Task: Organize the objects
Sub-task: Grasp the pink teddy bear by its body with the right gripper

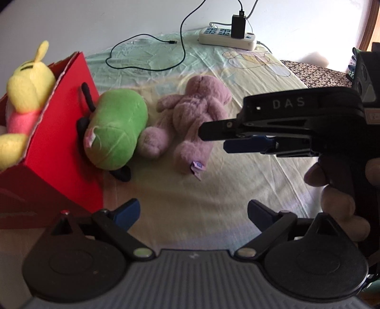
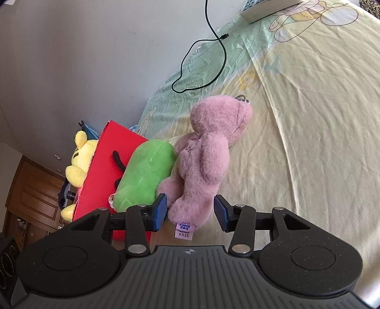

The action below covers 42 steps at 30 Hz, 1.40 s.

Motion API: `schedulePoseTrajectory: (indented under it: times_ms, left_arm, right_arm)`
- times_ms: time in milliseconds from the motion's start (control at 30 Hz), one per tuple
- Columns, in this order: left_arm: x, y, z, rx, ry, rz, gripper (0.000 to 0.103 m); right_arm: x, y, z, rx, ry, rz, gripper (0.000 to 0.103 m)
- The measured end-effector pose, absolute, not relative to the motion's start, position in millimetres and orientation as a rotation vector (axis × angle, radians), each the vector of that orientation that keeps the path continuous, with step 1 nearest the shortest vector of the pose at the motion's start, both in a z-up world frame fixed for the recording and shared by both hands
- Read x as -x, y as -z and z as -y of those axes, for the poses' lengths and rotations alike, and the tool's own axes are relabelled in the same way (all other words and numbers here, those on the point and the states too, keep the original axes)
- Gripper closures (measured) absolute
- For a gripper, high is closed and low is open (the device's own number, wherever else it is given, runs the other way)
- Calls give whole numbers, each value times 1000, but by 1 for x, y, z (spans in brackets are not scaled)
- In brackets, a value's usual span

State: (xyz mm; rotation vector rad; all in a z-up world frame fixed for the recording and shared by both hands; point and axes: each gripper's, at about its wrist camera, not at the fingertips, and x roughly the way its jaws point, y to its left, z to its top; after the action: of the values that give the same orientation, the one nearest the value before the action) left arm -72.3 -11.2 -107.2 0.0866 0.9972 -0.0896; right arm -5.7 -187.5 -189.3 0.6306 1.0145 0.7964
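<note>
A mauve plush bear (image 1: 194, 114) (image 2: 204, 156) lies face down on the pale printed bed sheet (image 1: 237, 185). A green plush (image 1: 118, 128) (image 2: 147, 173) leans against the red box (image 1: 61, 133) (image 2: 104, 171), touching the bear's left side. A yellow plush (image 1: 26, 95) (image 2: 80, 156) sits inside the box. My right gripper (image 2: 190, 210) (image 1: 213, 137) straddles the bear's near leg, jaws apart, pads not visibly pressing it. My left gripper (image 1: 193, 211) hangs wide open over bare sheet, short of the bear, with nothing between its fingers.
A white power strip (image 1: 228, 38) (image 2: 261, 7) with a black charger lies at the far edge of the bed by the wall. A black cable (image 1: 147, 69) (image 2: 201, 64) loops across the sheet behind the toys. A person's hand (image 1: 337, 190) holds the right gripper's handle.
</note>
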Motion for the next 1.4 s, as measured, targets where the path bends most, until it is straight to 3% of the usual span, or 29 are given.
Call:
schedulePoseTrajectory:
  times_ms: [133, 300, 467, 800, 1067, 1167, 1400]
  left_arm:
    - [74, 107, 3, -74, 71, -1002, 6]
    - [72, 109, -5, -39, 53, -1013, 6]
    - [67, 103, -5, -10, 77, -998, 6]
    - [63, 81, 6, 9, 238, -913, 7]
    - [46, 100, 34, -38, 271, -927, 14]
    - [32, 111, 32, -19, 267, -953, 12]
    - [5, 126, 18, 127, 271, -1014, 11]
  right_arm:
    - [-1, 196, 171, -614, -804, -1029, 55]
    - [-5, 205, 172, -644, -795, -1040, 72]
    - [2, 203, 197, -662, -789, -1036, 79]
    - [47, 197, 268, -610, -791, -1093, 85]
    - [33, 200, 292, -807, -691, -1032, 67]
    - [19, 200, 282, -837, -704, -1009, 60]
    - [-1, 211, 248, -780, -740, -1027, 61]
